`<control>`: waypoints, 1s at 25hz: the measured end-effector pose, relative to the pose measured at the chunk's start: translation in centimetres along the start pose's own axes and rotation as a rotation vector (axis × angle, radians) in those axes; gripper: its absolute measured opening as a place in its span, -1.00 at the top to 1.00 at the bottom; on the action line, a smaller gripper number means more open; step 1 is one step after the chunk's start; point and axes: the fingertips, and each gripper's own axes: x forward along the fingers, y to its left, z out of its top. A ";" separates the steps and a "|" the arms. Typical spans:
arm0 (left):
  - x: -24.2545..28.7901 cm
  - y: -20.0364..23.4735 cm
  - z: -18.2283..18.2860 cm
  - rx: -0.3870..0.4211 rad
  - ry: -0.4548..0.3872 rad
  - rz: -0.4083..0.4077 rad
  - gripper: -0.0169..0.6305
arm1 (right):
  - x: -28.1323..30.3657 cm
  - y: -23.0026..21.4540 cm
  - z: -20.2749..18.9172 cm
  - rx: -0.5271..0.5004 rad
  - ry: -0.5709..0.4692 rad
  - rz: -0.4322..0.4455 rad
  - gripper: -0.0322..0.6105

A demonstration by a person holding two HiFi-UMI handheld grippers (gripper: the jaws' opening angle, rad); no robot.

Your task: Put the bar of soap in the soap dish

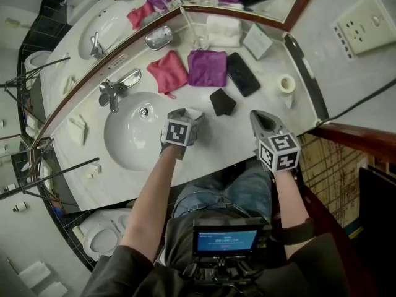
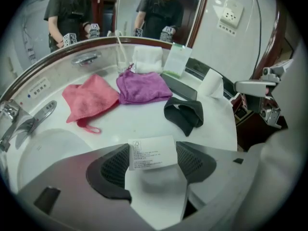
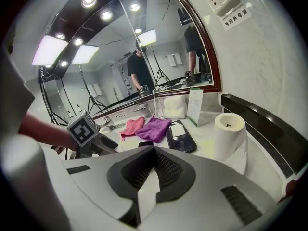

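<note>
Pinching the soap (image 2: 147, 186) by its sides, the left tongs (image 2: 153, 152) sit nearer the dish (image 1: 159, 38), which lies ahead and left beyond the pink cloth (image 2: 91, 97). The right tongs (image 3: 153, 170) are pressed together, empty.

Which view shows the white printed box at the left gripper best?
Left gripper view: the white box sits between the jaws, printed label facing the camera. Head view shows only a white edge past the left gripper. Right gripper view does not show it.
</note>
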 end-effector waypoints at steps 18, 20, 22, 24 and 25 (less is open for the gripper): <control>-7.0 1.7 8.2 -0.240 -0.258 0.006 0.01 | 1.5 5.5 6.5 -0.246 0.053 0.153 0.85; -8.1 1.9 9.8 -0.279 -0.309 -0.014 0.01 | 2.0 6.7 7.7 -0.309 0.065 0.183 0.85; -8.7 2.5 11.0 -0.341 -0.353 -0.031 0.01 | 2.7 8.1 8.9 -0.387 0.079 0.220 0.85; -9.1 3.7 12.4 -0.406 -0.412 -0.035 0.01 | 3.4 9.4 10.1 -0.469 0.095 0.261 0.85; -9.3 4.3 13.2 -0.443 -0.443 -0.040 0.01 | 3.8 10.0 10.7 -0.506 0.101 0.282 0.85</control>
